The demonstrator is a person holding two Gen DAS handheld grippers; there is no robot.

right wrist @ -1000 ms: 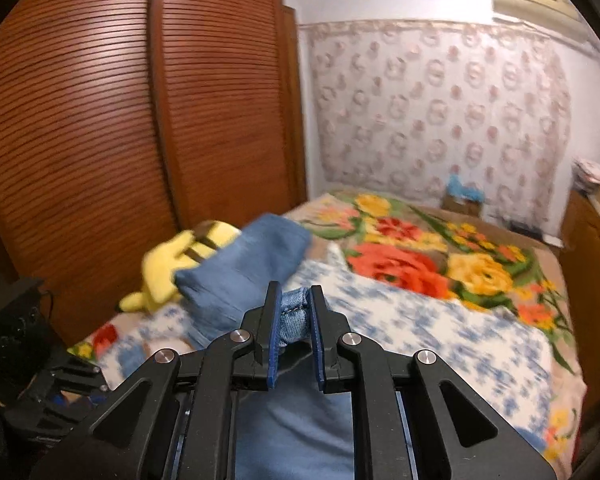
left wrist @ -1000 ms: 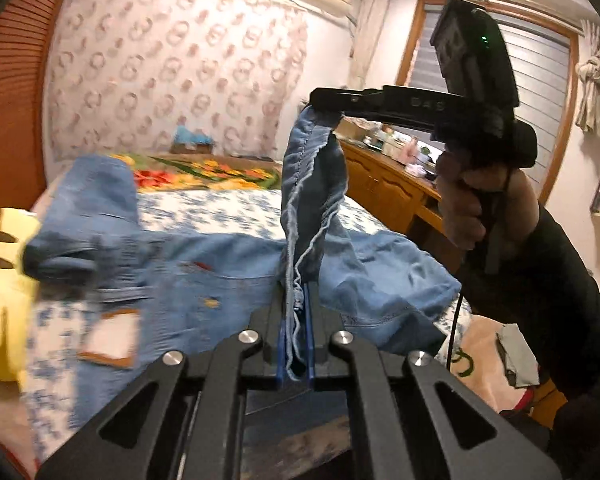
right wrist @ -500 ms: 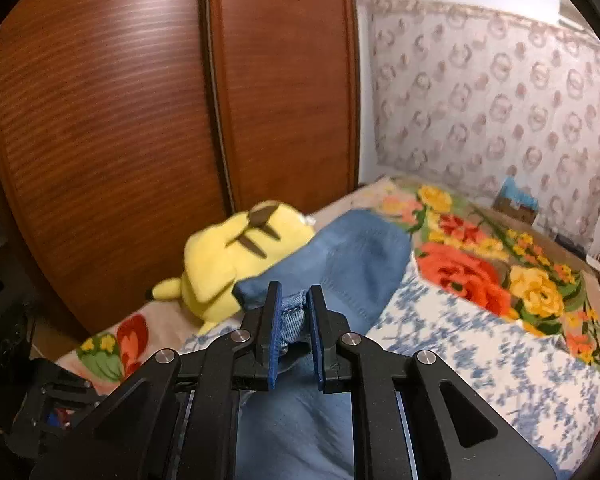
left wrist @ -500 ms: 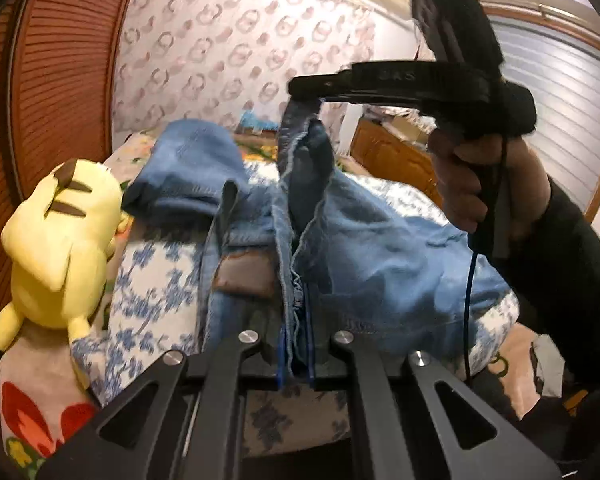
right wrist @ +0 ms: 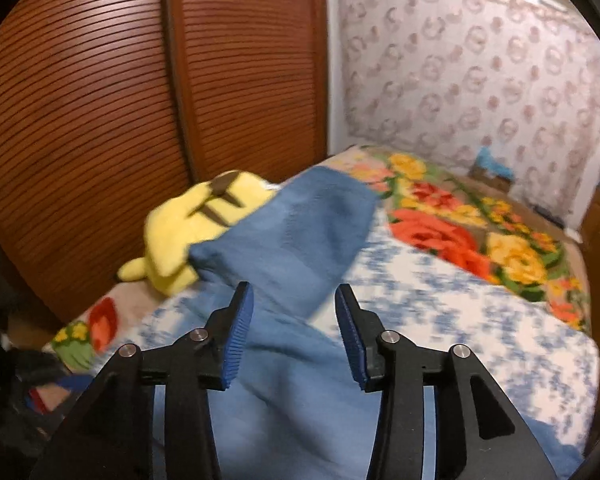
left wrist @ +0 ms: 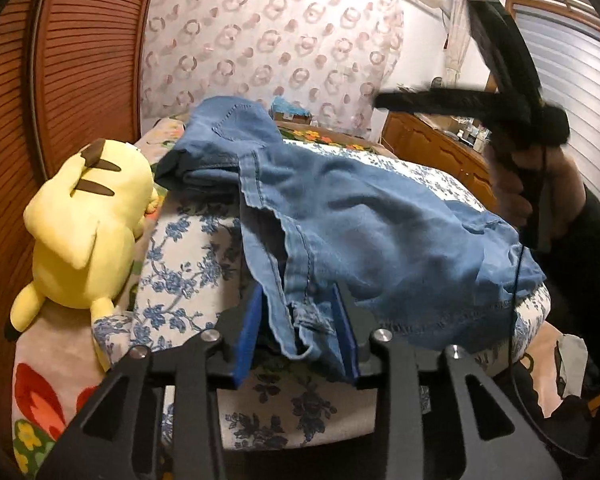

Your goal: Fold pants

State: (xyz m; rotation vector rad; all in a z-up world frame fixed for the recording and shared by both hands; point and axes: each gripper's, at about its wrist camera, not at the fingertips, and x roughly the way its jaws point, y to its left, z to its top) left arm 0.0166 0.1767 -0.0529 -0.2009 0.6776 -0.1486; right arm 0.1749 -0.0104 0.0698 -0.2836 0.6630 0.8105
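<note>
Jeans (left wrist: pixel 364 232): blue denim pants are lying in a loose, rumpled heap on the near end of a bed, spreading from the left gripper toward the right side of the left wrist view. One folded part is reaching toward the far left of the bed.
Left gripper (left wrist: pixel 298 326): its jaws are opening, standing partly apart. A bunched edge of the jeans is sitting loosely between the blue pads (left wrist: pixel 247 328); the cloth is touching the right pad but is not being pinched.
Right gripper (right wrist: pixel 294 332): its jaws are opening too, standing fairly wide. Denim is lying beneath and beyond them, with nothing being squeezed between the pads (right wrist: pixel 238 340). In the left wrist view this gripper is blurring above the jeans.
Hand (left wrist: pixel 536 192): a person's hand in a dark sleeve is gripping the right gripper's handle.
Plush toy (left wrist: pixel 84 232): a yellow soft toy is lying at the bed's left edge, just beside the jeans.
Bed cover (right wrist: pixel 460 312): a white cloth with blue flowers is lying over a blanket with red and yellow flowers.
Wardrobe (right wrist: pixel 140 80): brown slatted doors are standing behind the toy.
</note>
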